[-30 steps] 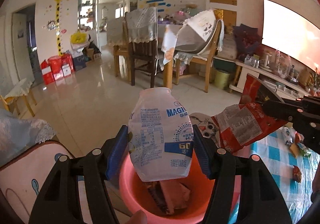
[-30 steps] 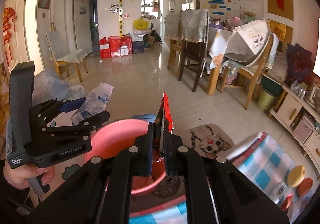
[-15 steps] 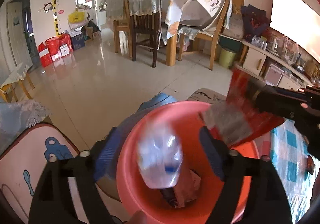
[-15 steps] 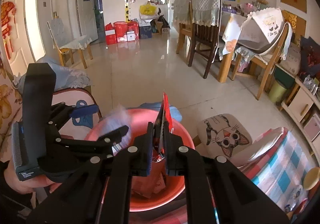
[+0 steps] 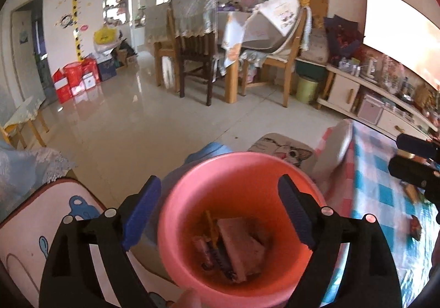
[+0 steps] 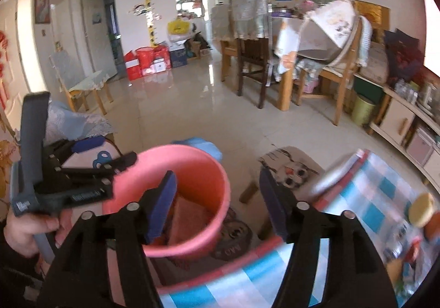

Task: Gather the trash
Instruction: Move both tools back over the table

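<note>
Over the pink bucket (image 5: pixel 242 170) | left gripper (image 5: pixel 217 209) and right gripper (image 6: pixel 217 198) jaws just opening, both empty | remaining wrappers (image 6: pixel 409 253) lying right on the checked counter (image 6: pixel 385 198), nearer the right gripper

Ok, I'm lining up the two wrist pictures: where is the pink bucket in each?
Left wrist: pink bucket at bottom centre, between the left gripper's open fingers.
Right wrist: pink bucket lower left of centre, behind the right gripper's left finger.
Shared landmark: the cat-face cushion, right of the bucket.
</note>
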A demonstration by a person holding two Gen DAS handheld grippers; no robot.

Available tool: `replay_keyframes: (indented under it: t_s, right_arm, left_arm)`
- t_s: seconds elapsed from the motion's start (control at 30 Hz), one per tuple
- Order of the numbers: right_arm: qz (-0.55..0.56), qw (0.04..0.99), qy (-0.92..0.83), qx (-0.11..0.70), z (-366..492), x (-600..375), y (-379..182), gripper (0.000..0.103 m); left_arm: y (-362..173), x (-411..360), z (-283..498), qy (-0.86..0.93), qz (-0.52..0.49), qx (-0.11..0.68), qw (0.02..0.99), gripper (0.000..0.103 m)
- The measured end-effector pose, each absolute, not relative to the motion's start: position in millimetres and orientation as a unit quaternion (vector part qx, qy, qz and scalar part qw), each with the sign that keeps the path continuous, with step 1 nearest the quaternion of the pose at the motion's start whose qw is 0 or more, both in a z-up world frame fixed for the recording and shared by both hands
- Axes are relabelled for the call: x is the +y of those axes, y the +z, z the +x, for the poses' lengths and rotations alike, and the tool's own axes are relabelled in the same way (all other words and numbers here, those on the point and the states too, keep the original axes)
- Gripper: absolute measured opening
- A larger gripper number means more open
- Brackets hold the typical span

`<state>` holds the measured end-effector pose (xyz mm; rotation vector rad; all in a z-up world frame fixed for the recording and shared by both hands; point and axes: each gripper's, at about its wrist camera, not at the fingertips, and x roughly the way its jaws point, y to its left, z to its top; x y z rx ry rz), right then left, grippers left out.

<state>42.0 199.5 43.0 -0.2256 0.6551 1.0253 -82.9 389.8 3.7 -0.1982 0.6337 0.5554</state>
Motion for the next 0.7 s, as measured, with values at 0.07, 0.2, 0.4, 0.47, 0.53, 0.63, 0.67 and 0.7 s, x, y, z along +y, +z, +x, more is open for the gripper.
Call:
replay_keyframes:
  t_s: [0.07,0.2,0.4,0.47,0.53,0.63,0.67,0.7]
  right_arm:
    - [-0.097,0.822,0.467,0.310,44.2,169.4,44.8,0.070]
    - [-0.077,0.844,0.432,0.310,47.9,103.6,48.0,0.077]
    - [-0.059,0.876,0.364,0.310,48.9,-1.1,47.7,0.082]
    - [-0.056,0.884,0.343,0.313,47.8,-30.8,44.9,0.082]
    - [-0.053,0.890,0.322,0.317,46.8,-61.3,39.0,0.082]
    - [-0.054,0.899,0.294,0.319,41.7,-101.6,28.2,0.082]
    - [-0.054,0.901,0.287,0.320,41.0,-110.9,24.6,0.082]
    - [-0.055,0.903,0.279,0.321,39.6,-121.9,20.4,0.082]
  left_arm:
    - [9.9,373.2,-82.3,0.257,-0.091,0.304,0.913,0.086]
    - [22.5,334.6,-75.8,0.229,-0.081,0.298,0.923,0.087]
    - [34.2,272.6,-60.4,0.191,-0.063,0.290,0.936,0.090]
    - [33.9,254.2,-52.9,0.178,-0.060,0.294,0.937,0.090]
    - [31.7,233.3,-43.3,0.162,-0.057,0.302,0.938,0.090]
    - [25.2,210.0,-31.6,0.142,-0.055,0.312,0.938,0.090]
    - [21.3,199.4,-25.9,0.135,-0.053,0.318,0.937,0.090]
    - [17.3,189.3,-20.6,0.127,-0.050,0.323,0.936,0.090]
